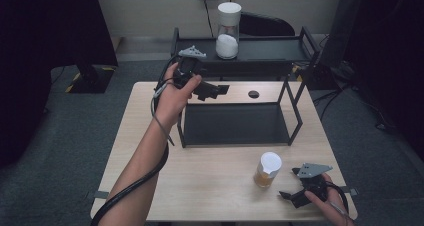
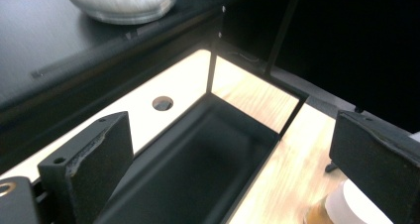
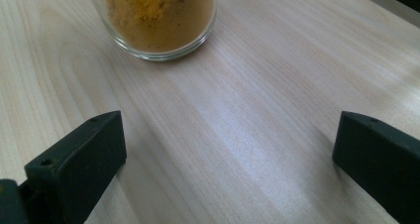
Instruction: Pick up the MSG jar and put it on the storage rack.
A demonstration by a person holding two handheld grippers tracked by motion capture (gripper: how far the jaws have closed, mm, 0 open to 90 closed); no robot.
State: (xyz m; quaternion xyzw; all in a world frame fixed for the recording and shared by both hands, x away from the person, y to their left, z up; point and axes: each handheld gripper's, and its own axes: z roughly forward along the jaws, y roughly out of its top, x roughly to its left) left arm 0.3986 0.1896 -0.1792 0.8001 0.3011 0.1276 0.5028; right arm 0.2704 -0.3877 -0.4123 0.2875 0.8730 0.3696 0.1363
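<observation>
A glass jar of orange-brown powder (image 1: 267, 170) with a white lid stands on the wooden table (image 1: 210, 186), front right. My right gripper (image 1: 288, 183) is open just to the right of it, low over the table. In the right gripper view the jar's base (image 3: 161, 16) stands beyond the jaws of my right gripper (image 3: 228, 154), with nothing between them. My left gripper (image 1: 214, 92) is open above the back left corner of a black metal rack (image 1: 235, 123). Its own view looks down between the open jaws of my left gripper (image 2: 233, 154) into the rack's tray (image 2: 198, 164).
Behind the table a low black shelf (image 1: 260, 53) carries a tall jar of white powder (image 1: 228, 31), whose base (image 2: 121, 1) shows in the left gripper view. A round cable hole (image 1: 253, 94) lies in the table's back edge. Dark screens stand at both sides.
</observation>
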